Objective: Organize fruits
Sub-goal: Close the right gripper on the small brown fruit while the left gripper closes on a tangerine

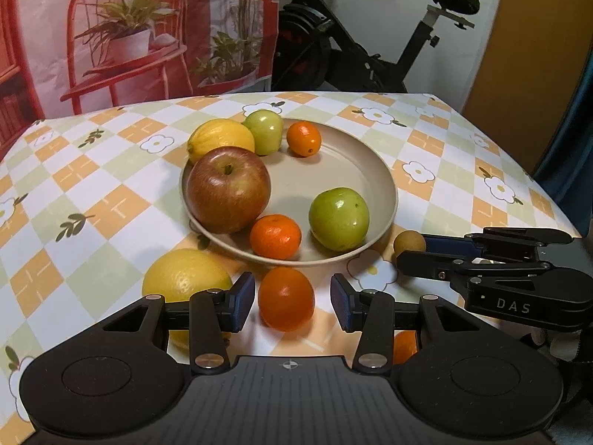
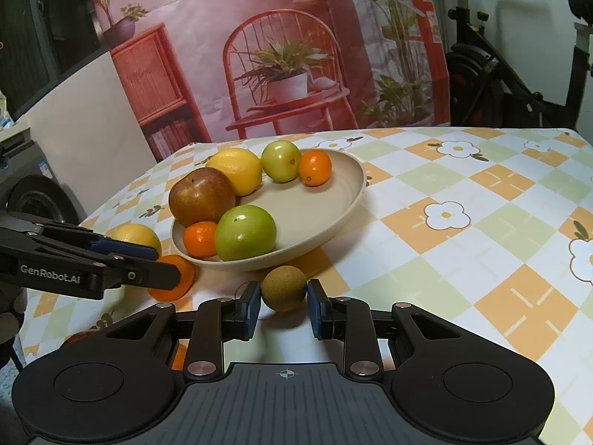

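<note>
A beige plate (image 1: 374, 170) holds a red apple (image 1: 228, 189), a lemon (image 1: 220, 137), two green apples (image 1: 339, 218), a tangerine (image 1: 275, 236) and a small orange fruit (image 1: 304, 139). In front of the plate an orange (image 1: 286, 298) lies on the cloth between the pads of my left gripper (image 1: 292, 302), which is open with a gap on each side. My right gripper (image 2: 283, 304) is shut on a small brown round fruit (image 2: 284, 287) at the plate's near rim. From the left wrist view the same brown fruit (image 1: 409, 243) shows in the right gripper (image 1: 412, 249).
A large yellow citrus (image 1: 185, 278) rests on the cloth beside my left finger. Another orange (image 1: 406, 346) is half hidden under the left gripper. The checkered tablecloth (image 2: 463, 222) stretches to the right. An exercise bike (image 1: 352, 48) and a printed backdrop (image 2: 281, 55) stand behind the table.
</note>
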